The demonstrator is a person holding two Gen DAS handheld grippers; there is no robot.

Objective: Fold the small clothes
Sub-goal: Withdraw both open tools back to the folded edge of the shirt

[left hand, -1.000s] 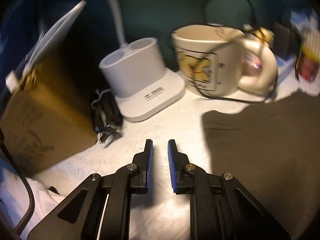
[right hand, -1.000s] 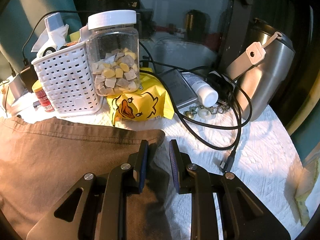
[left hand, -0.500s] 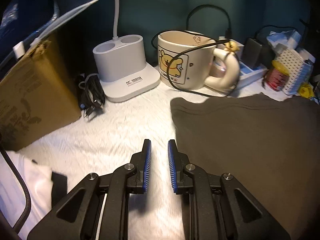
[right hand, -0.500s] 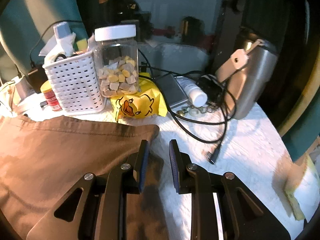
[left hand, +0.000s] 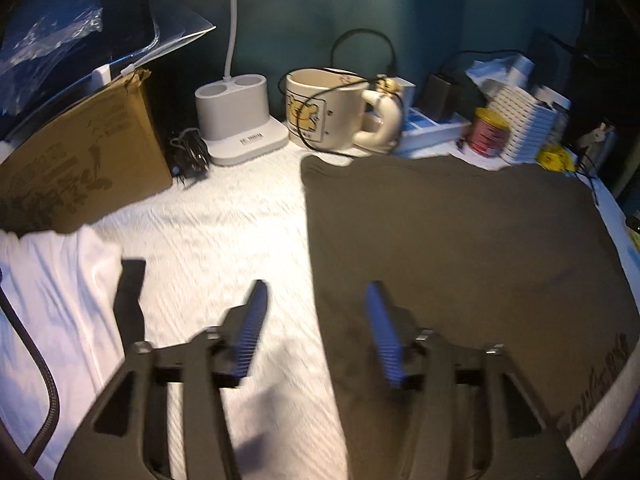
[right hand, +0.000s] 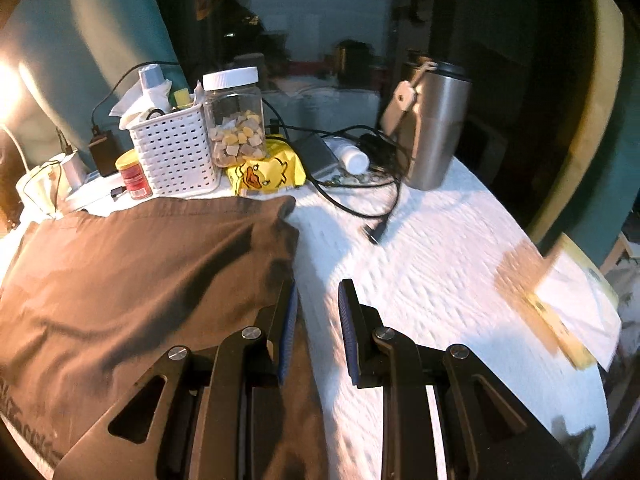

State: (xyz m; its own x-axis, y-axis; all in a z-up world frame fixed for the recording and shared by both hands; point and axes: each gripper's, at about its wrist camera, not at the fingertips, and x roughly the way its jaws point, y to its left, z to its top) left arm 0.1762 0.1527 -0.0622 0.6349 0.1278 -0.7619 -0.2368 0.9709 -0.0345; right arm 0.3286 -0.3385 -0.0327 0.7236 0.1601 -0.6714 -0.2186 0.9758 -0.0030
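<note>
The brown garment point(left hand: 460, 248) lies flat on the desk point(left hand: 224, 240), ready for folding. The left tool point(left hand: 316, 320) gapes wide astride its edge; the right tool point(right hand: 316, 312), narrowly parted and empty, straddles the opposite edge, likely for matching grips.

brown garment point(right hand: 140, 264), white textured cloth point(left hand: 224, 236), yellow duck packet point(right hand: 266, 172)

Brown garment point(left hand: 460, 240) on white-covered table point(left hand: 224, 240)

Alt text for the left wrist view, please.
The open left gripper hovers over the left edge of a flat brown garment on a white cloth; a cartoon mug, lamp base and cardboard box stand behind.
</note>
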